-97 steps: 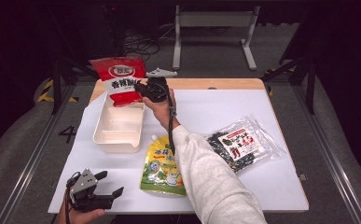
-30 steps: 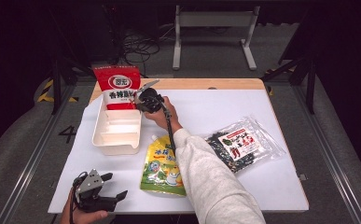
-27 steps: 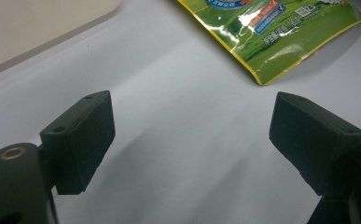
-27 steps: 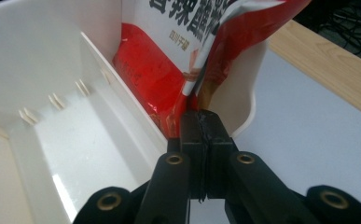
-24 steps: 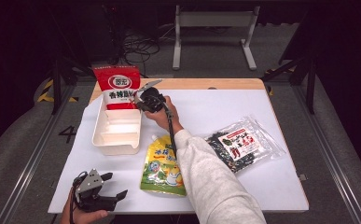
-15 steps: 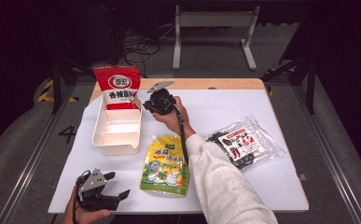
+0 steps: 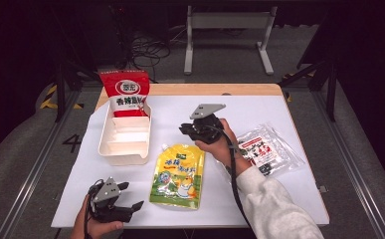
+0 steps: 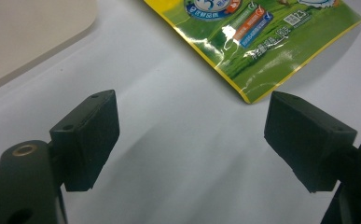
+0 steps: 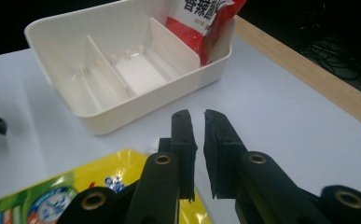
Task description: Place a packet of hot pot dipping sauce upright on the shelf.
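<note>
red packet [image 9: 201, 23] top cut off, yellow pouch [image 8: 262, 42] partly out of frame

The high view looks forward and down from above the person's side, taking in the whole white surface [image 7: 259, 109], the white divided tray [image 7: 125, 139], the red packet [image 7: 127, 93] standing in its far end, and the yellow-green pouch [image 7: 179, 175]. The left gripper view sits very close and low over the surface [image 8: 178, 154], looking down past its own tool at one corner of that pouch [image 8: 271, 51]. The right gripper view rides low, facing across the surface to the tray [image 9: 122, 65] and packet [image 9: 201, 18], with the pouch [image 9: 75, 191] at its lower edge. All three share the pouch
</note>
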Demonstrator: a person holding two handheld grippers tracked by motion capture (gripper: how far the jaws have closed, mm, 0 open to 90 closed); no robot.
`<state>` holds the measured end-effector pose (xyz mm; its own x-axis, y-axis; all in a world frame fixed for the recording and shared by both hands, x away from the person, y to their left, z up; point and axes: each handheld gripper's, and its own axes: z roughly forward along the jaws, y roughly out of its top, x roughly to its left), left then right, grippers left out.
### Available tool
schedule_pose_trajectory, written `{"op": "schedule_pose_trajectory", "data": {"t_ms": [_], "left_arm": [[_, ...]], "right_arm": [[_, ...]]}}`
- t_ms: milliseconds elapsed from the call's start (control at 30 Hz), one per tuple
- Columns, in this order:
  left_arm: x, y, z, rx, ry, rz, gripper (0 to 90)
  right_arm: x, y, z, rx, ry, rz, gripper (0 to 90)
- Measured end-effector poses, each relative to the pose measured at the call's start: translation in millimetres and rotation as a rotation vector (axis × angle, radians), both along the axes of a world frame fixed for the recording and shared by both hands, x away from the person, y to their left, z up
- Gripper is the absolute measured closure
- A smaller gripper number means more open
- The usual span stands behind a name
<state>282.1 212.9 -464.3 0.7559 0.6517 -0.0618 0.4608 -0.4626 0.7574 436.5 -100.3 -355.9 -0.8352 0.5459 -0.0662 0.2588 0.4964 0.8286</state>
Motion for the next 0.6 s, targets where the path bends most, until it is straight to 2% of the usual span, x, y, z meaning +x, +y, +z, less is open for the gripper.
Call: {"op": "schedule_pose_trajectory", "data": {"t_ms": [67,233,267,333,500,600], "left_arm": [[2.8,-2.6,-0.4,0.01,-0.003,-0.014,18.8],[7.5,-5.6,-2.4,0.01,0.014,-0.012,18.8],[7.5,-5.6,-2.4,0.01,0.014,-0.012,18.8],[9.9,-6.4,-3.3,0.013,0.013,-0.018,18.8],[10.9,-5.9,-4.5,0.021,0.018,-0.023,19.3],[11.6,-5.5,-4.1,0.016,0.016,-0.02,19.5]], "right_arm": [[-10.6,-9.9,-1.3,-0.006,-0.013,0.008,81.7],[-31.8,-39.6,-5.8,0.011,-0.03,0.016,81.6],[-31.8,-39.6,-5.8,0.011,-0.03,0.016,81.6],[-41.9,-60.3,-10.0,0.024,-0.035,0.008,80.4],[-53.6,-84.7,-16.4,0.002,-0.051,-0.017,79.7],[-67.1,-107.7,-22.9,0.019,-0.049,-0.035,79.1]]}}
